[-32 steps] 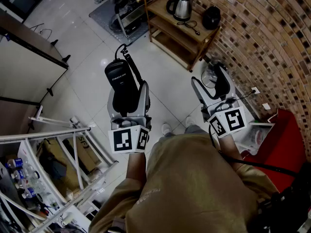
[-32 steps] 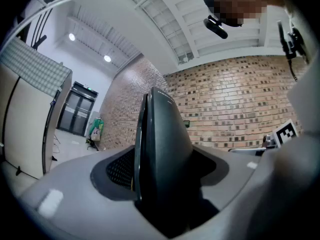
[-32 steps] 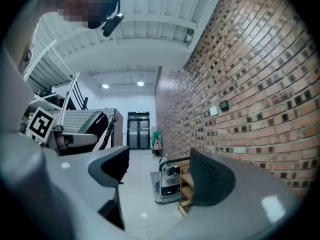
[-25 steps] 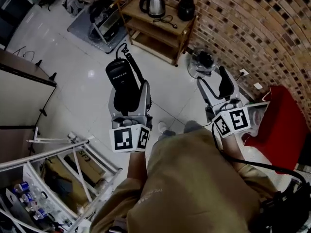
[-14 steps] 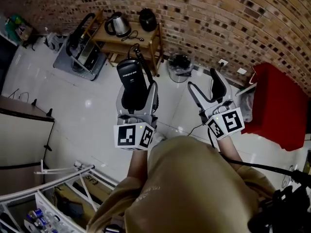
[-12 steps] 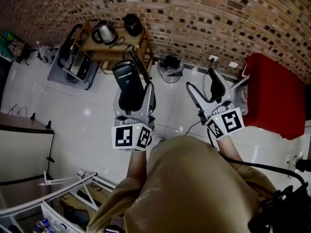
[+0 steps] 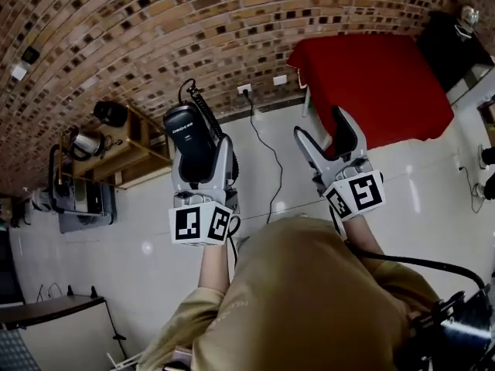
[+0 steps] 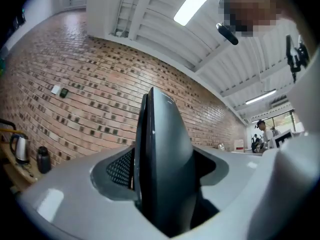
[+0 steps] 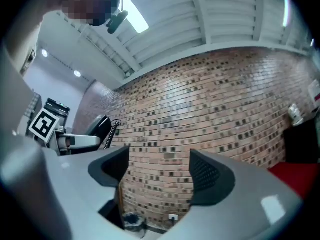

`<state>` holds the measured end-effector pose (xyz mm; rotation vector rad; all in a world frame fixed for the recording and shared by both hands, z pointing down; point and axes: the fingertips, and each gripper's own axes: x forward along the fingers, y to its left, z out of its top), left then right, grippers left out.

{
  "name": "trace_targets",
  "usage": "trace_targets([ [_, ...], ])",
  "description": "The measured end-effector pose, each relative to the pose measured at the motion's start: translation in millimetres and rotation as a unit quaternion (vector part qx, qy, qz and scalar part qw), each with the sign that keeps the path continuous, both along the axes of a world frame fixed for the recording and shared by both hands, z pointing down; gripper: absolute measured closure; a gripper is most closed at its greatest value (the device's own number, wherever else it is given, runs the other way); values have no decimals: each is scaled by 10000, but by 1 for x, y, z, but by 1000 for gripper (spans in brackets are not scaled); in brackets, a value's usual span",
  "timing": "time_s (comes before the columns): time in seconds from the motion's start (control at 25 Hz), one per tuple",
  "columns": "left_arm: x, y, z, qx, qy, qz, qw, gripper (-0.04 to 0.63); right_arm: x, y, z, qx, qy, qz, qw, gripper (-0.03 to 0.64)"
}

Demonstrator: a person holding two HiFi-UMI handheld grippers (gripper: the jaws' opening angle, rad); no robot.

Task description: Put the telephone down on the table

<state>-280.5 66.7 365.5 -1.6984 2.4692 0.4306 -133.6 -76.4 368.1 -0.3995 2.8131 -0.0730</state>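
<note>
The black telephone handset [image 7: 188, 136] stands upright between the jaws of my left gripper [image 7: 199, 154], which is shut on it; its coiled cord [image 7: 203, 113] hangs behind. In the left gripper view the handset [image 8: 162, 154] fills the middle and both pads press on its sides. My right gripper [image 7: 320, 127] is held beside it, open with nothing between its fingers. The right gripper view shows its jaws wide apart before a brick wall, with the handset [image 9: 101, 126] at the left. A table under a red cloth [image 7: 371, 76] stands ahead at the upper right.
A brick wall [image 7: 155, 29] runs across the top. A wooden shelf [image 7: 128, 154] with a kettle [image 7: 85, 143] and a black jug [image 7: 110, 113] stands at the left. A cable [image 7: 269, 157] runs over the white floor from a wall socket [image 7: 244, 89].
The whole view has swung along the brick wall: the shelf slid to the left and the red table came in ahead at the upper right. Both grippers keep their pose and state.
</note>
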Motion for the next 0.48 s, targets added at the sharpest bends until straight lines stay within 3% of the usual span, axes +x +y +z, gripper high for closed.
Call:
trace_targets([
  [0.24,118,-126,-6,-234,4,1048,9942,273,179,-101,1,-267,-82,1438,9892,250],
  [0.36,178,-177,2,-412,-39,1603,9862,272,257,-129,21,-480,-183,2007,9783,250],
  [0.48,235,-221,14,-617,-192,2221,9729,273,319,-142,53,-722,-382,2538,9638,250],
])
